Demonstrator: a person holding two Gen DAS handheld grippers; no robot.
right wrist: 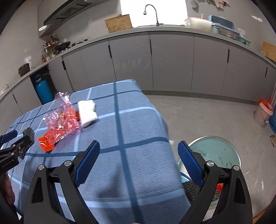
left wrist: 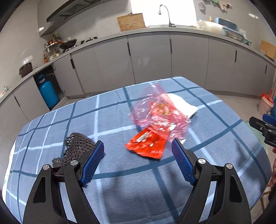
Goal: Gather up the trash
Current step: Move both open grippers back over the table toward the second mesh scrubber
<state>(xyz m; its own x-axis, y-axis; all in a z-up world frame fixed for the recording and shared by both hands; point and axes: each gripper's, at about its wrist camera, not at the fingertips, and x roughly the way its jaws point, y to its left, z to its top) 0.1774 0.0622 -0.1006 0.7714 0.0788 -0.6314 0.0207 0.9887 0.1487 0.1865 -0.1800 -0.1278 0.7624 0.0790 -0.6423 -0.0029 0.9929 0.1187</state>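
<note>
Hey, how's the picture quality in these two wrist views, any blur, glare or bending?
Left wrist view: pink wrapper and red packet motion-smeared, window blown out white, counter bowed by fisheye. Right wrist view: tablecloth edge smeared, window also overexposed, corners vignetted black.

Bright blown-out window (left wrist: 162, 12), soft shadows, fisheye-curved edges, slight motion blur
</note>
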